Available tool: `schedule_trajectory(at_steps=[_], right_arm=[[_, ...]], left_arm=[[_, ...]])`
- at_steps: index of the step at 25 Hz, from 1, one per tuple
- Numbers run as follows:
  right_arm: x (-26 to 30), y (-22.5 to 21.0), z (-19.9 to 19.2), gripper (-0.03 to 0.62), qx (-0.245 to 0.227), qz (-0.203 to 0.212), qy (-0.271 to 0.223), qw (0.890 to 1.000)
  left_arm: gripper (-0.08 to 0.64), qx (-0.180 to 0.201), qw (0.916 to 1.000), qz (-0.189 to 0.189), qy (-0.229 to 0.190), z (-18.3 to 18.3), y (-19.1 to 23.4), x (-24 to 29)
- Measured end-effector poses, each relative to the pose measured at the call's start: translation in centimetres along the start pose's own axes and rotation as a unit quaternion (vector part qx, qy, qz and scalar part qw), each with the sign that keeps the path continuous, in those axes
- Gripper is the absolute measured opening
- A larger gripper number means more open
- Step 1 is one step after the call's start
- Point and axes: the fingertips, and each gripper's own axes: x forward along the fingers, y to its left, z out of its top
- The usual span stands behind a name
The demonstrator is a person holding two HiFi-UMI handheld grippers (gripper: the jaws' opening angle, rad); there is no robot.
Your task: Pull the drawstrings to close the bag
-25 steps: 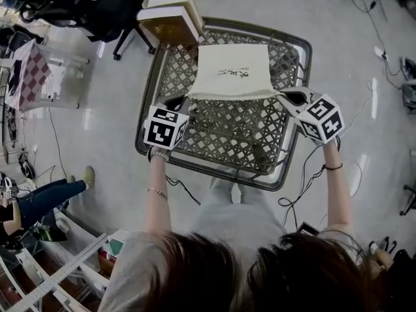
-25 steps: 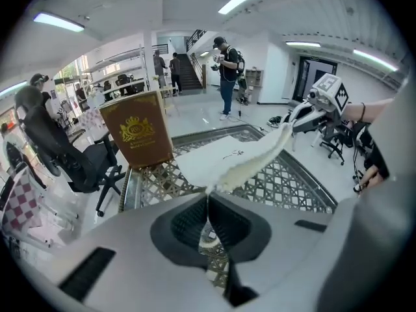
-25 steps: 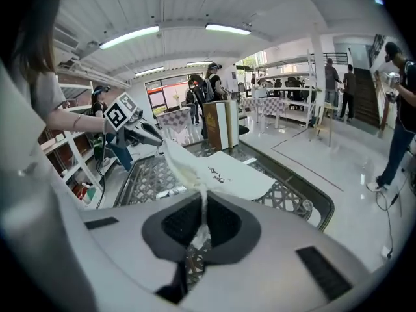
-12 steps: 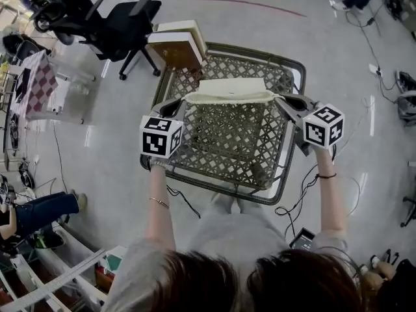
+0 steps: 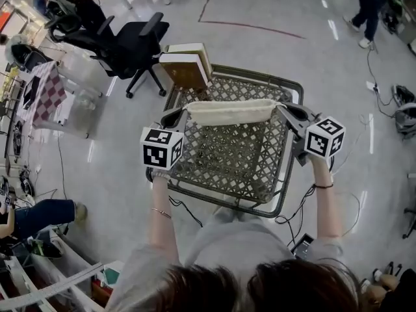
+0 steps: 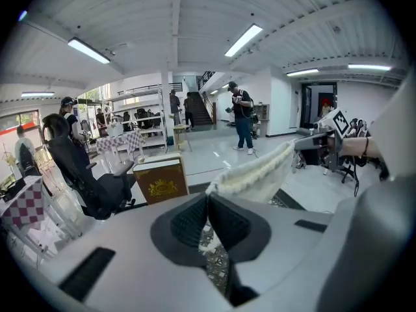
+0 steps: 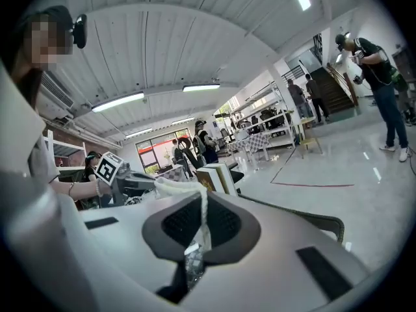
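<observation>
The bag (image 5: 227, 112) hung in the air above the far half of the lattice worktop (image 5: 260, 74), touching nothing but the two grippers. From the head view it showed only as a cream band, its mouth uppermost and drawn out straight from one gripper to the other. The body probably hung below that band, which would be why so little of it could be seen.

The left gripper (image 6: 207, 197) had its jaws closed tight on the left end of the mouth. Cream cloth bunched out from between the pads there, and I could not tell string from fabric at that spot. The right gripper (image 7: 201, 203) was likewise clamped, with a thin white drawstring (image 7: 203, 218) running down between its pads.

The two hands were held level with each other and well apart, one toward each side edge of the worktop. This seemed meant to keep the mouth taut, so that an outward pull would run along the channel and not lift one corner. The rim already looked ruffled in the left gripper view, which suggested the closing was under way but not finished.

A stack of books (image 5: 185, 64) sat at the far left corner of the worktop. An office chair (image 5: 127, 44) stood on the floor beyond it, and both were clear of the bag.
</observation>
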Motion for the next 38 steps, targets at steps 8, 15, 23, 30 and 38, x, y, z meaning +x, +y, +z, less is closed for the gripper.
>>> schedule_trajectory(at_steps=[8,15,23,30,38], right_arm=[[-1.3,1.2,3.6,0.021,-0.013,-0.017,-0.051,0.998],[-3.1,2.3,7.1,0.021,-0.007,-0.027,-0.105,0.994],[-4.5,2.8,11.0,0.021,0.018,-0.020,-0.167,0.986],[-5.8,3.3,12.7,0.020,0.044,-0.025,-0.216,0.975],[-6.5,3.3,14.2,0.020,0.092,-0.024,-0.259,0.961]], left_arm=[[0.029,0.020,0.9990,0.006,-0.039,3.0,0.0,-2.4],[0.029,0.042,0.9961,0.013,-0.076,6.2,-0.4,-4.8],[0.029,0.030,0.9926,0.014,-0.117,9.5,-0.3,-6.0],[0.029,0.029,0.9890,0.026,-0.142,10.6,0.1,-7.2],[0.029,0.019,0.9843,0.040,-0.171,12.1,0.6,-8.0]])
